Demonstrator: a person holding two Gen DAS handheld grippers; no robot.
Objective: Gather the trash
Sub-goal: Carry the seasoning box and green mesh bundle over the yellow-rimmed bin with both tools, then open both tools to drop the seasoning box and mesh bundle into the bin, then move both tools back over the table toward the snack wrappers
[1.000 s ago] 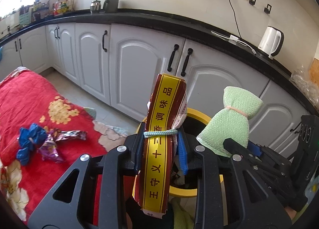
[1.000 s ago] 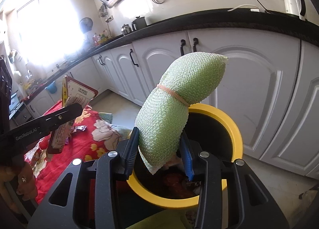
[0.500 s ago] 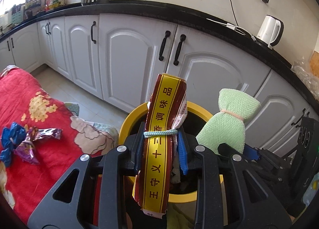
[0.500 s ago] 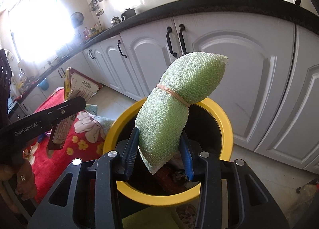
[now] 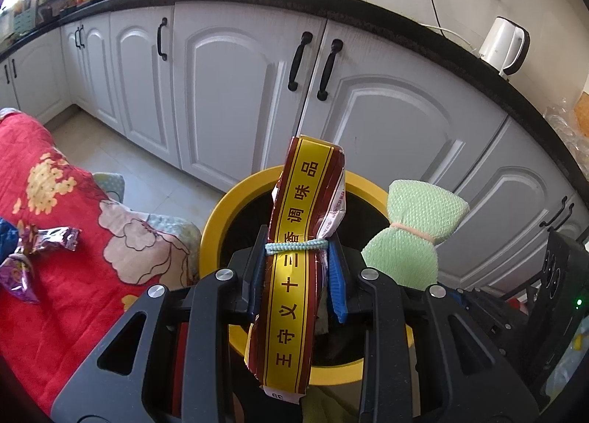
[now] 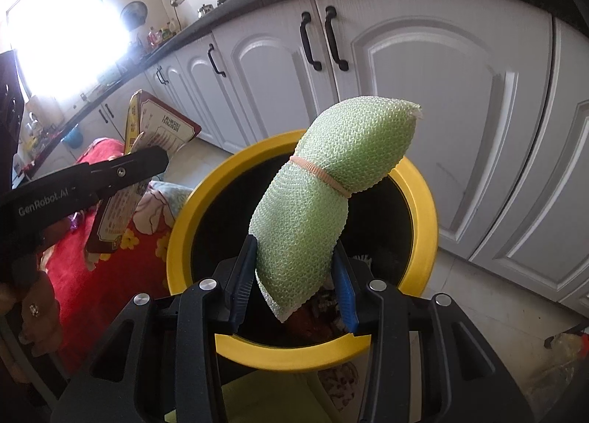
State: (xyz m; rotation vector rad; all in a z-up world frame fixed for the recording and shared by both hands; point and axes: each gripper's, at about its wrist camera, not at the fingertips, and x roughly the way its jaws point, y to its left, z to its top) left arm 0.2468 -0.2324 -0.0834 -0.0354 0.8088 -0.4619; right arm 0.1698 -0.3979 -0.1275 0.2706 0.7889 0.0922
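- Holding a red packet [image 5: 298, 257] tight in my left gripper [image 5: 296, 275].
- My right gripper [image 6: 294, 286] squeezes a green cloth [image 6: 324, 198].
- Both are over the yellow bin [image 6: 419, 209] ahead.

Your seasoning packet [image 5: 294, 264] and green mesh bundle [image 6: 324, 209] are covering most of the yellow bin's [image 6: 419, 194] contents, so what is lying inside is staying unclear. The purple wrappers [image 5: 22, 257] on the red cloth [image 5: 73, 239] are running off the left edge.
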